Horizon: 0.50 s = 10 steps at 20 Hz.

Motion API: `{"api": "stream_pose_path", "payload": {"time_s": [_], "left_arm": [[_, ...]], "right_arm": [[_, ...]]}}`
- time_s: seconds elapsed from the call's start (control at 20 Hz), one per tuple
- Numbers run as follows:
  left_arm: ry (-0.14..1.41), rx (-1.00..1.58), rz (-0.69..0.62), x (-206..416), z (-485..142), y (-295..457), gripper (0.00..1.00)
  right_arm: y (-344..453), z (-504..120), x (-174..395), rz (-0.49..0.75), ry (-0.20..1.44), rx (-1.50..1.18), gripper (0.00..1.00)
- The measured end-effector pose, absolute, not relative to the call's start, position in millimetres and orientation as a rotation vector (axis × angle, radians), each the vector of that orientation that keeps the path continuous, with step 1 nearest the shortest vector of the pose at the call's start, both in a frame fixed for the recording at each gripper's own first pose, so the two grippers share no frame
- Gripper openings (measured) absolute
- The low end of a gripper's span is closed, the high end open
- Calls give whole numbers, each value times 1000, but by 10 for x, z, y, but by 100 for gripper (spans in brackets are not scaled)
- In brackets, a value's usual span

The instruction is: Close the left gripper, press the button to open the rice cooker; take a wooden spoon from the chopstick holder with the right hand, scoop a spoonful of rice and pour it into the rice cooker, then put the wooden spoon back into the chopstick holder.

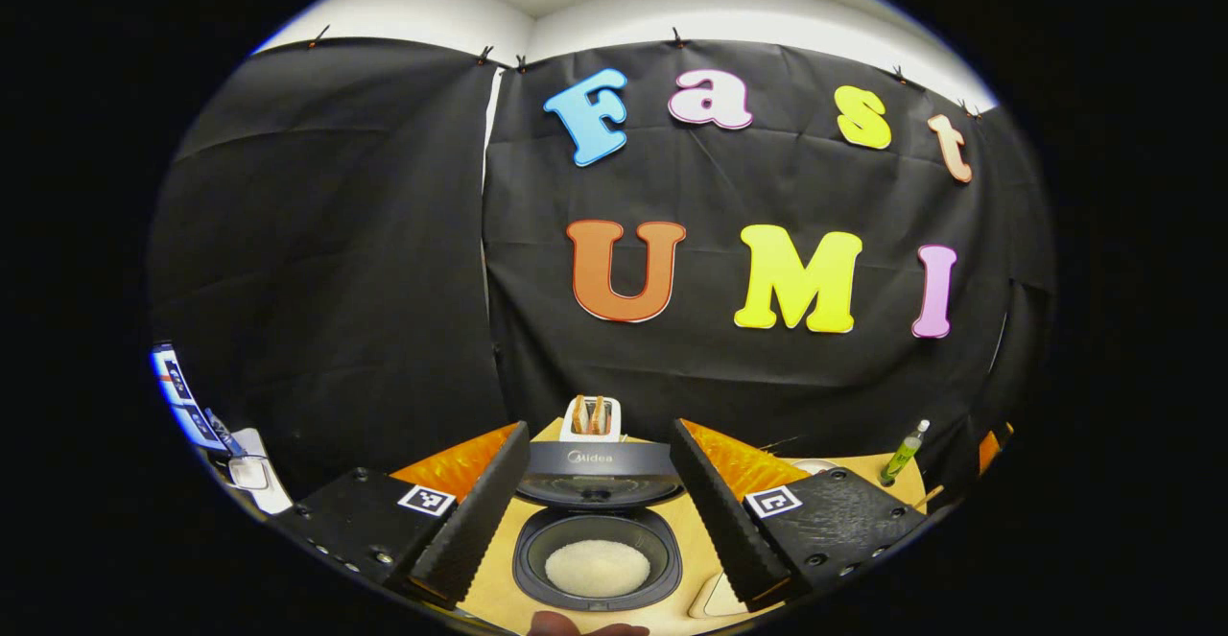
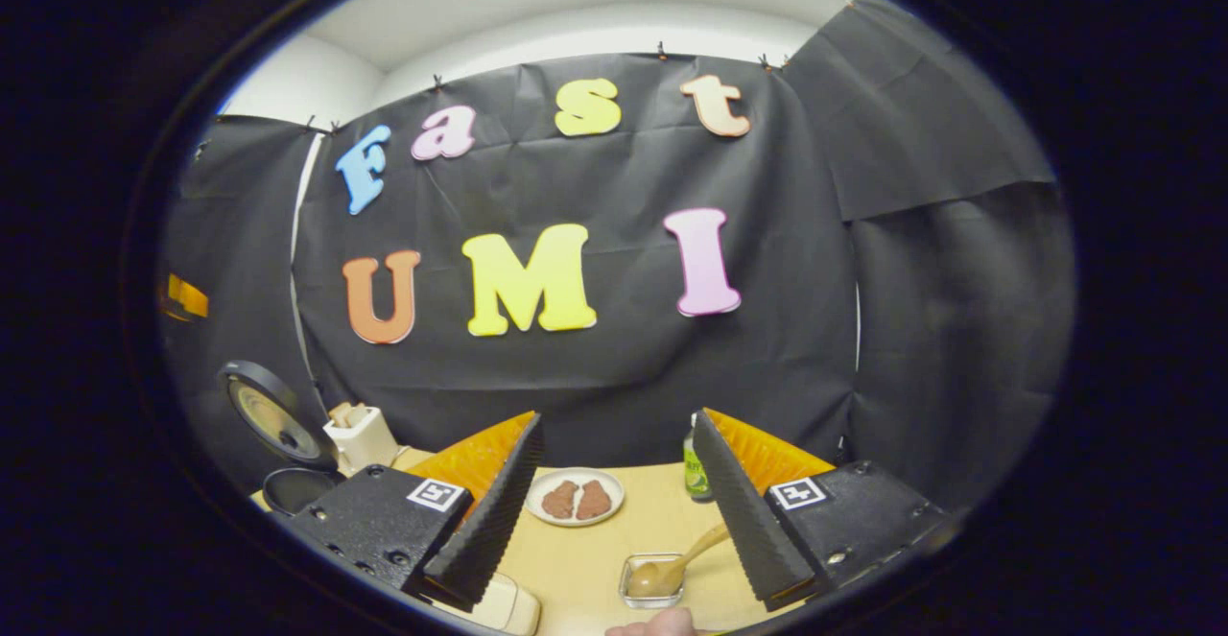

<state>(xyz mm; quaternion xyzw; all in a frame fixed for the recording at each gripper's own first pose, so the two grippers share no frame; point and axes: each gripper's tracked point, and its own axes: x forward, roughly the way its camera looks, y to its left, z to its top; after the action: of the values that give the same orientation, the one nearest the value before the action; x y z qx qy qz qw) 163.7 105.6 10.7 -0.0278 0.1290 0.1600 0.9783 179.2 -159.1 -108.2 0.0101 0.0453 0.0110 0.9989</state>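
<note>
The rice cooker [image 1: 597, 521] stands open on the surface [image 2: 585, 559], lid tipped back, white rice already lying in its pot, so pouring seems done or repeatable. The left tool [image 1: 597, 506] hangs wide and empty, framing the pot. The right tool [image 2: 614, 511] is likewise spread, holding nothing. The wooden spoon [image 2: 676, 564] rests bowl-down in a small clear dish [image 2: 652, 583], probably the rice supply, not yet returned to the chopstick holder.

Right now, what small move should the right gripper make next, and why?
Probably lower it to grasp the wooden spoon: its bowl rests in the small glass dish, the right gripper hangs open above, and the rice cooker is open with rice inside.
</note>
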Motion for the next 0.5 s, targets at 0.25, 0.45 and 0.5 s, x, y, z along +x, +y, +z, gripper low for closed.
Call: {"api": "stream_pose_path", "payload": {"time_s": [0.25,0.45,0.5], "left_arm": [[406,-74,324,2063,-194,1259,95],[458,-94,343,2351,-375,1364,95],[483,-94,353,2383,-448,1385,95]], "right_arm": [[-1455,-1125,1657,56,97,62,99],[-1612,-1260,1663,38,139,88,100],[-1650,-1261,1658,33,138,88,99]]}}
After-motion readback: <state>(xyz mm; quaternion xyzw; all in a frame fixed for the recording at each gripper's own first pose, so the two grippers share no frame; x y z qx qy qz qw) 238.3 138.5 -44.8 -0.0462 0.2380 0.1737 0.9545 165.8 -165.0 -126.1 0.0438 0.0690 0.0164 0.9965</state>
